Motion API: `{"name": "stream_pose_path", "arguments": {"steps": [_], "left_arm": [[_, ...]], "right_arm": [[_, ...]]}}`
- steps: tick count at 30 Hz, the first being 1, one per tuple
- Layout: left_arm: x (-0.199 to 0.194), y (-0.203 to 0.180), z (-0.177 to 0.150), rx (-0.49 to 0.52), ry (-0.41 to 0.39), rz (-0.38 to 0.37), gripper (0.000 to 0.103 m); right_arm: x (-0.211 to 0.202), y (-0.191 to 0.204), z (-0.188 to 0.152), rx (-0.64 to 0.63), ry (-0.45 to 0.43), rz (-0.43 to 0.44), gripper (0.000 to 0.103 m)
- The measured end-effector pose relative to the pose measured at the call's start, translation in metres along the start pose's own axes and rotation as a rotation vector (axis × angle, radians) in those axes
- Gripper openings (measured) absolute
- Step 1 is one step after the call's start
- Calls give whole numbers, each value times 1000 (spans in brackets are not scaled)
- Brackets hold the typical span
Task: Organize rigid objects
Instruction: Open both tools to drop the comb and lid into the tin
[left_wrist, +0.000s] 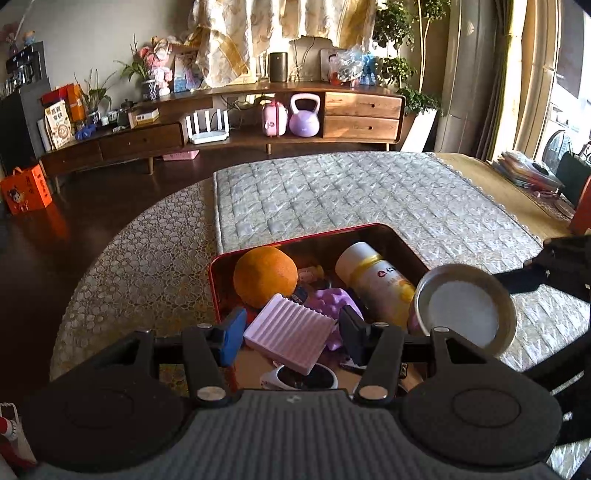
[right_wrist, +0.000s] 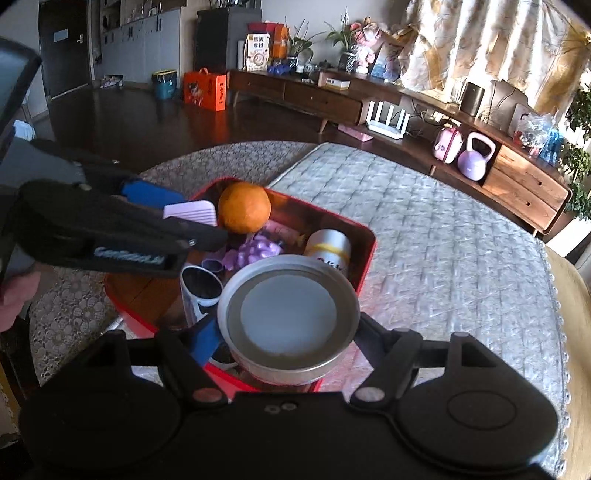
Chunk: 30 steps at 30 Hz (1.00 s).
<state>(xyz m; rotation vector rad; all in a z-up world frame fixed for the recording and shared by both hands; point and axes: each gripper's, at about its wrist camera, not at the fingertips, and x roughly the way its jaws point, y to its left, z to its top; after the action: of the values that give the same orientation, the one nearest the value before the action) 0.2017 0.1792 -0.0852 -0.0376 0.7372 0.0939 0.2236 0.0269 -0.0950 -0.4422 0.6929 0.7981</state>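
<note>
A red tin box (left_wrist: 295, 240) (right_wrist: 364, 266) sits on the quilted mat and holds an orange (left_wrist: 265, 281) (right_wrist: 244, 206), a white and yellow bottle (left_wrist: 376, 282) (right_wrist: 328, 249), a purple bumpy toy (left_wrist: 330, 301) (right_wrist: 256, 247) and a small white and black cup (left_wrist: 299, 376) (right_wrist: 201, 286). My left gripper (left_wrist: 291, 332) (right_wrist: 192, 218) is shut on a pink ridged block (left_wrist: 290, 338) (right_wrist: 192, 212) and holds it over the box. My right gripper (right_wrist: 284, 332) is shut on a round metal can (right_wrist: 288, 317) (left_wrist: 463, 308) at the box's near right edge.
The quilted grey mat (left_wrist: 369, 192) (right_wrist: 443, 240) lies on a round table with a lace cloth (left_wrist: 140, 266). A low wooden cabinet (left_wrist: 258, 122) with a purple kettlebell (left_wrist: 304, 116) stands across the floor. An orange bag (left_wrist: 27, 190) stands on the floor at left.
</note>
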Motion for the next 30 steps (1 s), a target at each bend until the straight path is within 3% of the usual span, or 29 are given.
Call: {"name": "stream_pose_path", "arguments": {"steps": [9,19,30], "left_arm": [[23,-1,0,-14,26,-4,54],[35,3,-7,-64,58,-37,51],[22,6,-14,-94,62,-37,51]], "right_arm": [[14,0,3,-6,17,8,75],[14,9,-2,-49,3,-51,77],[-9,-6,-2,67,-45,-11,82]]}}
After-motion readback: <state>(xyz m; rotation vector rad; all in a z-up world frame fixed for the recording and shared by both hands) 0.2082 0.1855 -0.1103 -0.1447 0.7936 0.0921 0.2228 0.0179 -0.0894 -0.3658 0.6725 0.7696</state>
